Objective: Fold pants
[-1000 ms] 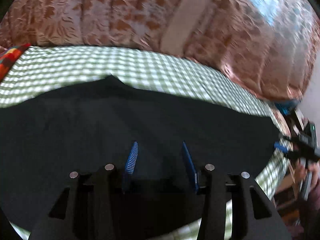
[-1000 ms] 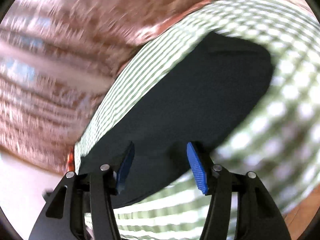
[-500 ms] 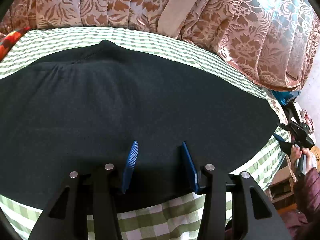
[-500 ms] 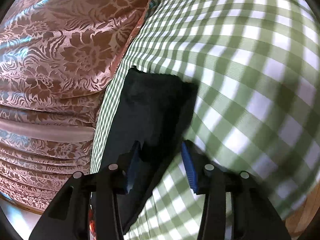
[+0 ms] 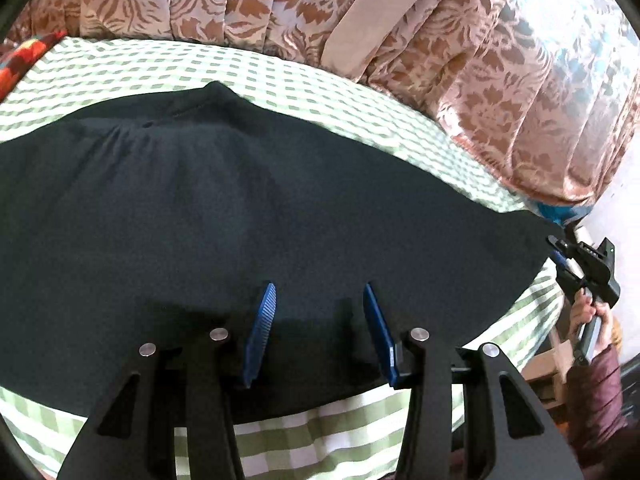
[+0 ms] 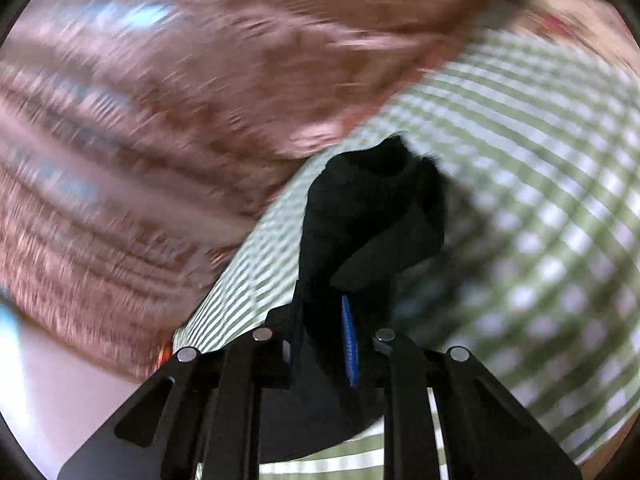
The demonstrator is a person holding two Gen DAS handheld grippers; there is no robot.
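On checked cloth [image 5: 304, 444], left tongs [image 5: 316, 312] agape — right tongs [image 6: 340, 320] pinching pants [image 6: 372, 216]

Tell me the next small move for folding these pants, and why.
Probably carry the right gripper up and over toward the spread part: its jaws look closed on a bunched end of the black pants. The left gripper hangs open above the flat fabric on the checked cloth, holding nothing.

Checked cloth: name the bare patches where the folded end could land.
Bare checked cloth runs between the black pants and the floral curtain, and in a narrower strip at the near edge below the left gripper. The middle is covered by the pants, whose end the right gripper pinches.
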